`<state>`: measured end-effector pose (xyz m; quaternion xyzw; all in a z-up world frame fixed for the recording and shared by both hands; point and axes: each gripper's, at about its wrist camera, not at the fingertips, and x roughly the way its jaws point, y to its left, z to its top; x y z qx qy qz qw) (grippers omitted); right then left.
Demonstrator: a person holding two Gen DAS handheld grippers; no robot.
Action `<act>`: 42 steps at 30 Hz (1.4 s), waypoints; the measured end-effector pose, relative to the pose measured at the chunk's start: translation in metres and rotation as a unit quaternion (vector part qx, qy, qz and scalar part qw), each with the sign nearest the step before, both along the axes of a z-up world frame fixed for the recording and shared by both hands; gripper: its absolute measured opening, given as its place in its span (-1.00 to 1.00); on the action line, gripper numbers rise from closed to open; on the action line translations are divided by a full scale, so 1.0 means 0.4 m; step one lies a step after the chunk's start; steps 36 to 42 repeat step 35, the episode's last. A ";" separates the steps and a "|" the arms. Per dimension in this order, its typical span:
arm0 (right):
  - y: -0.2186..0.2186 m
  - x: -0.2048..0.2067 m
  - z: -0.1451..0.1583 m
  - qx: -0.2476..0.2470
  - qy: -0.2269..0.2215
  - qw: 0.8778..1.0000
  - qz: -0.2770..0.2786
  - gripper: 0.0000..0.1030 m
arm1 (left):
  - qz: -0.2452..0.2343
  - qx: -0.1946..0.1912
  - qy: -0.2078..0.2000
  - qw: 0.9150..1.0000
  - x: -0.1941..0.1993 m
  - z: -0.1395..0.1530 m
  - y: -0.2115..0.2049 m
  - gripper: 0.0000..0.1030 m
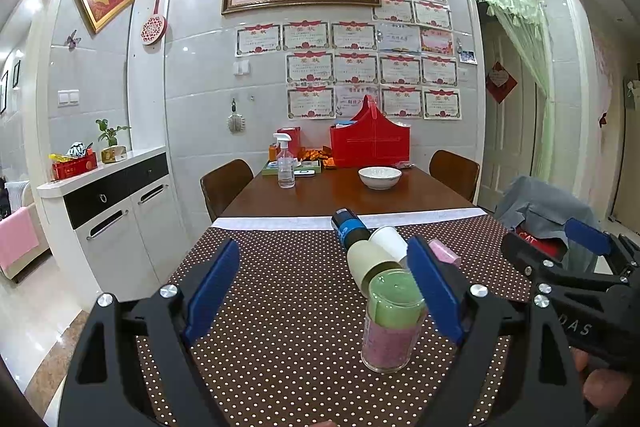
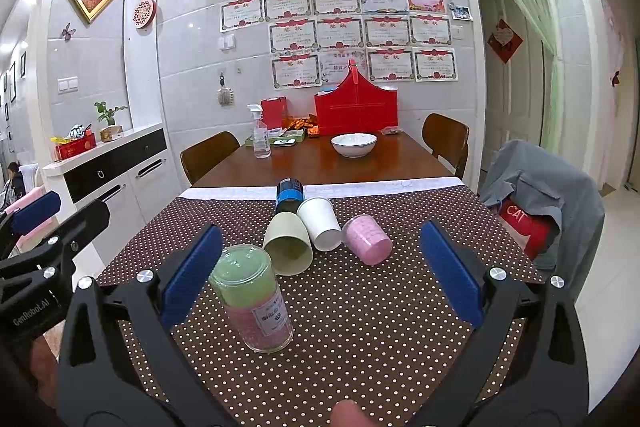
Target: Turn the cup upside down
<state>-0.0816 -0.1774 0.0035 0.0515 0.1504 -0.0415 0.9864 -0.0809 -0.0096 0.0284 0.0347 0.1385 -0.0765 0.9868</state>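
Note:
A clear cup [image 1: 391, 323] with a green and pink insert stands bottom up on the dotted cloth; in the right wrist view it [image 2: 253, 297] stands just inside my right gripper's left finger. My left gripper [image 1: 324, 287] is open, the cup near its right finger [image 1: 434, 285]. My right gripper [image 2: 320, 273] is open and empty. Behind lie a pale green cup [image 2: 289, 242], a white paper cup [image 2: 320, 223], a pink cup [image 2: 366, 239] and a blue-black cup [image 2: 290, 195], all on their sides.
The brown dotted cloth [image 2: 360, 307] covers the near table end. Farther back stand a white bowl [image 2: 354, 143], a spray bottle [image 2: 260, 133] and a red box [image 2: 356, 107]. Chairs flank the table; one at right [image 2: 540, 195] carries grey clothing. A cabinet [image 1: 112, 199] stands left.

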 end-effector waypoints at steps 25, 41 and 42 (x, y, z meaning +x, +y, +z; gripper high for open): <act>0.009 0.002 -0.007 0.004 0.005 1.000 -0.001 0.88 | 0.013 0.004 -0.015 1.000 0.009 -0.011 -0.005 0.64; 0.015 0.001 -0.010 0.005 0.006 1.000 -0.002 0.88 | 0.022 0.001 0.004 1.000 0.030 -0.021 0.002 0.64; 0.015 0.001 -0.010 0.005 0.006 1.000 -0.002 0.88 | 0.022 0.001 0.004 1.000 0.030 -0.021 0.002 0.64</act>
